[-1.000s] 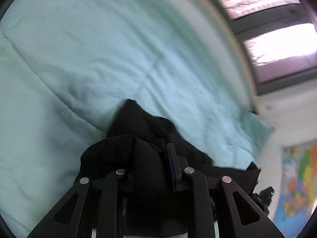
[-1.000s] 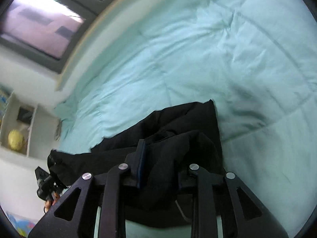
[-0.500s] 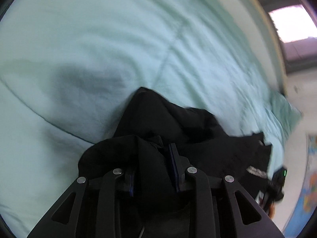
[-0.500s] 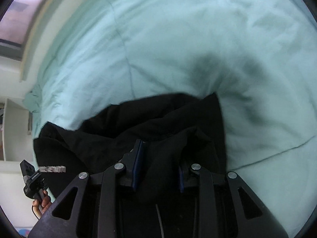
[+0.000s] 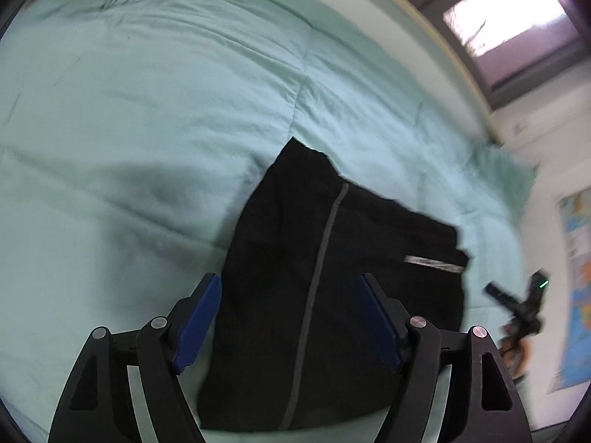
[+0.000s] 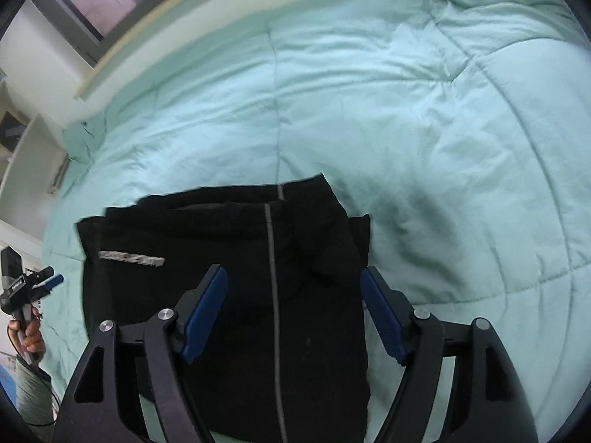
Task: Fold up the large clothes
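A black garment point(image 5: 332, 277) with a grey stripe and a small white label lies folded flat on the mint green bedspread point(image 5: 147, 110). My left gripper point(image 5: 290, 317) is open above its near left part, holding nothing. In the right wrist view the same garment point(image 6: 229, 258) lies flat below my right gripper point(image 6: 293, 313), which is open and empty. The right gripper shows small at the right of the left wrist view point(image 5: 517, 302); the left gripper shows at the left edge of the right wrist view point(image 6: 33, 284).
The bedspread point(image 6: 406, 110) covers the bed. A window point(image 5: 509, 26) and white sill run along the far side. A map poster point(image 5: 576, 277) hangs on the wall. White shelves point(image 6: 22, 155) stand beside the bed.
Both grippers were shut on bunched black cloth; now both have opened and let go. The garment has dropped flat on the bedspread, folded over itself.
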A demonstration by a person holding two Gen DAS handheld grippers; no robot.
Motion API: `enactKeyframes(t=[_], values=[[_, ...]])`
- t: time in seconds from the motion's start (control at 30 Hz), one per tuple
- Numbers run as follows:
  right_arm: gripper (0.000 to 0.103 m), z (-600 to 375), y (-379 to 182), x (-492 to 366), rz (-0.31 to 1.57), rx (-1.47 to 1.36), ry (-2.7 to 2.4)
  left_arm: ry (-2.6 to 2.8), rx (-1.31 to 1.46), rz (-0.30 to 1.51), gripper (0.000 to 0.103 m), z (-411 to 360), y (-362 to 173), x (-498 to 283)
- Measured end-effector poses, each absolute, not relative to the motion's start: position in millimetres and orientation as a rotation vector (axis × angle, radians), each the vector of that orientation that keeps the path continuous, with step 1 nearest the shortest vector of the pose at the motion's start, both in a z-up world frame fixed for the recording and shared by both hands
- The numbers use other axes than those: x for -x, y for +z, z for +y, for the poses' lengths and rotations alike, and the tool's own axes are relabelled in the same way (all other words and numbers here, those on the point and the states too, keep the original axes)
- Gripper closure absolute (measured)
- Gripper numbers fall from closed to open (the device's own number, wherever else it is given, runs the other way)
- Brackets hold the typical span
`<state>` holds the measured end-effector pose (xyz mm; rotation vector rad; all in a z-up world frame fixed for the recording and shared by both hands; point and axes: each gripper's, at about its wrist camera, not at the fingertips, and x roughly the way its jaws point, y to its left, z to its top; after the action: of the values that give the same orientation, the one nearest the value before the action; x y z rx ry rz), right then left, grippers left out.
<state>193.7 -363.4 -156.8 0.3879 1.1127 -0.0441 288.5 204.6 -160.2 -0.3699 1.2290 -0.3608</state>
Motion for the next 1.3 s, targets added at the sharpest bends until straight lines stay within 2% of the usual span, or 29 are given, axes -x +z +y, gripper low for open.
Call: enactKeyframes(t=[0.13,0.4,0.43,0.47,0.5,0.57,0.6,0.73,0.83,0.9,1.07,1.17,1.23,1.27,1.3], values=[[0.025,-372.8,-188.0,-228.3,1.136,-0.291,-0.041,-0.317,0.268,1.222,0.026,191.1,-181.8,-324.2],[0.027,-385.4,-229.5,-272.3,1.204,-0.227,0.085,-0.575,0.513,1.303,0.026,189.4,-224.4,-377.9],[0.047,-385.1,-237.6,-276.6,1.224,-0.239,0.111,-0.570,0.507,1.291,0.029,185.4,-226.4,-379.7],[0.069,-383.9,-241.0,-277.7,1.230,-0.264,0.135,-0.560,0.494,1.270,0.043,182.9,-224.8,-378.9],[0.069,-382.0,-243.0,-277.2,1.230,-0.294,0.165,-0.545,0.470,1.243,0.084,182.0,-221.5,-377.0],[0.081,-374.5,-234.7,-271.3,1.191,-0.222,0.118,-0.505,0.475,1.207,0.090,187.9,-212.7,-369.8],[0.082,-371.9,-226.3,-266.3,1.163,-0.184,0.087,-0.494,0.475,1.172,0.092,191.7,-204.2,-365.3],[0.084,-372.6,-171.7,-253.4,1.022,-0.135,0.004,-0.494,0.480,1.021,0.092,194.4,-149.8,-358.6],[0.084,-364.6,-152.3,-268.6,0.965,-0.060,-0.065,-0.455,0.443,0.984,0.092,184.9,-137.4,-371.4],[0.084,-365.0,-166.8,-286.9,0.992,-0.057,-0.107,-0.393,0.434,1.044,0.092,176.8,-163.0,-393.3],[0.082,-371.9,-263.6,-324.7,1.212,-0.103,-0.177,-0.288,0.411,1.255,0.089,166.4,-255.7,-419.0],[0.079,-365.7,-278.8,-328.2,1.246,-0.082,-0.194,-0.276,0.425,1.290,0.080,169.2,-273.9,-420.4],[0.069,-367.9,-272.2,-328.6,1.253,-0.086,-0.198,-0.301,0.431,1.312,0.061,175.4,-268.4,-419.7],[0.061,-369.9,-269.3,-328.3,1.256,-0.088,-0.202,-0.308,0.436,1.324,0.056,179.5,-265.7,-420.6],[0.059,-374.0,-261.9,-324.6,1.256,-0.090,-0.214,-0.315,0.449,1.332,0.049,185.3,-261.3,-420.0]])
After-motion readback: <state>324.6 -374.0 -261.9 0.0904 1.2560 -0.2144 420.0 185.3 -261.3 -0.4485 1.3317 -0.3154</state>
